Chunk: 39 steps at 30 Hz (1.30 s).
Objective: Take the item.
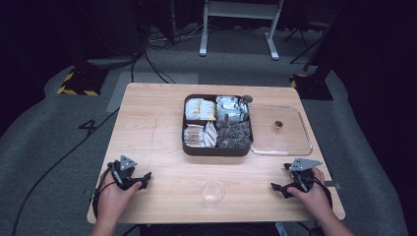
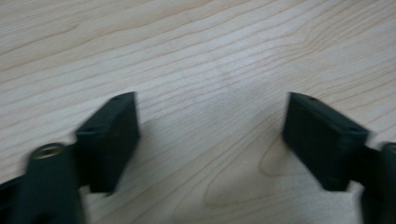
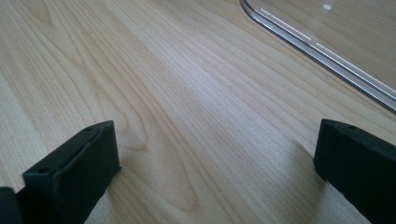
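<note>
A dark brown box (image 1: 186,145) with four compartments of wrapped packets sits at the middle of the wooden table (image 1: 152,123). Its clear lid (image 1: 290,142) lies flat to the right, a small brown knob (image 1: 278,126) on it. A clear plastic cup (image 1: 212,192) stands near the front edge. My left gripper (image 1: 132,178) rests on the table at the front left, open, nothing between its jaws (image 2: 212,135). My right gripper (image 1: 287,181) rests at the front right, open and empty (image 3: 215,161), with the lid's rim (image 3: 327,51) just ahead of it.
A white desk frame (image 1: 241,19) stands on the grey floor beyond the table. Cables (image 1: 147,54) run across the floor at the back left, and black bases with yellow stripes (image 1: 78,81) stand at both far corners.
</note>
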{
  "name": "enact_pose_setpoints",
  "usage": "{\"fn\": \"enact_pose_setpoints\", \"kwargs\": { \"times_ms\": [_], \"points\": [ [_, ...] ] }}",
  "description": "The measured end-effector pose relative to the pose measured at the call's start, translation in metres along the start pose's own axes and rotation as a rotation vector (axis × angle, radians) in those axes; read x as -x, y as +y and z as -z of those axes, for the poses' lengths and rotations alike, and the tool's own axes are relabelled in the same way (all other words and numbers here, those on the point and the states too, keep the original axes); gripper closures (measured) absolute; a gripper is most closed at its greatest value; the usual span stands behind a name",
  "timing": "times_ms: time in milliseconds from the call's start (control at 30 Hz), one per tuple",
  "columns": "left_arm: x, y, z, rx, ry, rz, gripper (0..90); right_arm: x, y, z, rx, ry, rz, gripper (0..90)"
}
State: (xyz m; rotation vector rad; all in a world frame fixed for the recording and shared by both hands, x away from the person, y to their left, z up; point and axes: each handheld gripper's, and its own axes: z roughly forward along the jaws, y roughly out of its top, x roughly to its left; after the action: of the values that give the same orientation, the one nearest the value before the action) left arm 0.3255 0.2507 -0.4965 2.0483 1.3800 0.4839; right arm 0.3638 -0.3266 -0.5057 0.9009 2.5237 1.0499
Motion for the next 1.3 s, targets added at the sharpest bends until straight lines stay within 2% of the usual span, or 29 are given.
{"fn": "enact_pose_setpoints", "kwargs": {
  "times_ms": [100, 200, 267, 333, 400, 433, 500, 567, 633, 667, 700, 733, 767, 833, 900, 1067, 1133, 1167, 1200, 1267, 1300],
  "points": [
    [0.005, 0.006, 0.006, 0.025, -0.02, 0.026, 34.7, 0.001, 0.0, 0.0, 0.001, 0.002, 0.005, 0.1],
    [0.011, 0.013, 0.011, 0.033, -0.034, 0.026, 37.2, 0.001, 0.0, -0.001, 0.001, 0.006, 0.007, 0.1],
    [0.023, 0.027, 0.019, 0.041, -0.043, 0.02, 39.1, 0.001, 0.0, -0.001, 0.001, 0.006, 0.008, 0.1],
    [0.027, 0.032, 0.022, 0.046, -0.053, 0.016, 40.0, 0.001, 0.0, -0.001, 0.0, 0.007, 0.007, 0.1],
    [0.039, 0.047, 0.027, 0.067, -0.102, 0.028, 36.9, 0.001, 0.0, -0.001, 0.001, 0.006, 0.008, 0.1],
    [0.043, 0.052, 0.028, 0.065, -0.103, 0.018, 33.6, 0.001, 0.0, -0.001, 0.001, 0.006, 0.008, 0.1],
    [0.05, 0.062, 0.031, 0.072, -0.071, 0.014, 29.3, 0.001, 0.0, -0.001, 0.001, 0.006, 0.008, 0.1],
    [0.054, 0.072, 0.032, 0.103, -0.064, 0.0, 28.2, 0.001, 0.0, 0.0, 0.001, 0.006, 0.007, 0.1],
    [0.057, 0.081, 0.032, 0.147, -0.119, 0.007, 30.9, 0.001, 0.0, 0.0, 0.001, 0.006, 0.008, 0.1],
    [0.058, 0.085, 0.031, 0.158, -0.161, 0.021, 33.1, 0.001, 0.0, -0.001, 0.001, 0.006, 0.008, 0.1],
    [0.059, 0.09, 0.031, 0.165, -0.185, 0.03, 34.2, 0.001, 0.0, -0.001, 0.001, 0.006, 0.008, 0.1],
    [0.059, 0.09, 0.031, 0.165, -0.185, 0.03, 35.3, 0.001, 0.0, -0.001, 0.0, 0.008, 0.009, 0.1],
    [0.062, 0.099, 0.031, 0.167, -0.186, 0.016, 35.9, 0.001, 0.0, -0.001, 0.001, 0.009, 0.011, 0.1],
    [0.065, 0.107, 0.031, 0.159, -0.148, -0.012, 37.1, 0.001, 0.001, -0.001, 0.001, 0.01, 0.012, 0.1],
    [0.067, 0.114, 0.029, 0.15, -0.128, -0.028, 38.2, 0.001, 0.001, -0.001, 0.001, 0.01, 0.012, 0.1],
    [0.072, 0.13, 0.027, 0.154, -0.133, -0.025, 38.5, 0.001, 0.001, -0.001, 0.001, 0.007, 0.01, 0.2],
    [0.078, 0.141, 0.027, 0.155, -0.13, -0.04, 37.9, 0.0, 0.002, -0.002, 0.001, -0.003, 0.0, 0.3],
    [0.078, 0.141, 0.027, 0.155, -0.13, -0.04, 37.7, 0.0, 0.002, -0.002, 0.001, -0.003, 0.0, 0.3],
    [0.082, 0.15, 0.025, 0.156, -0.134, -0.048, 37.8, 0.0, 0.002, -0.002, 0.0, -0.009, -0.005, 0.2],
    [0.084, 0.154, 0.024, 0.151, -0.136, -0.055, 37.6, -0.001, 0.003, -0.003, -0.001, -0.011, -0.006, 0.2],
    [0.086, 0.164, 0.021, 0.148, -0.134, -0.072, 37.5, -0.001, 0.003, -0.003, -0.001, -0.012, -0.007, 0.4]
  ]
}}
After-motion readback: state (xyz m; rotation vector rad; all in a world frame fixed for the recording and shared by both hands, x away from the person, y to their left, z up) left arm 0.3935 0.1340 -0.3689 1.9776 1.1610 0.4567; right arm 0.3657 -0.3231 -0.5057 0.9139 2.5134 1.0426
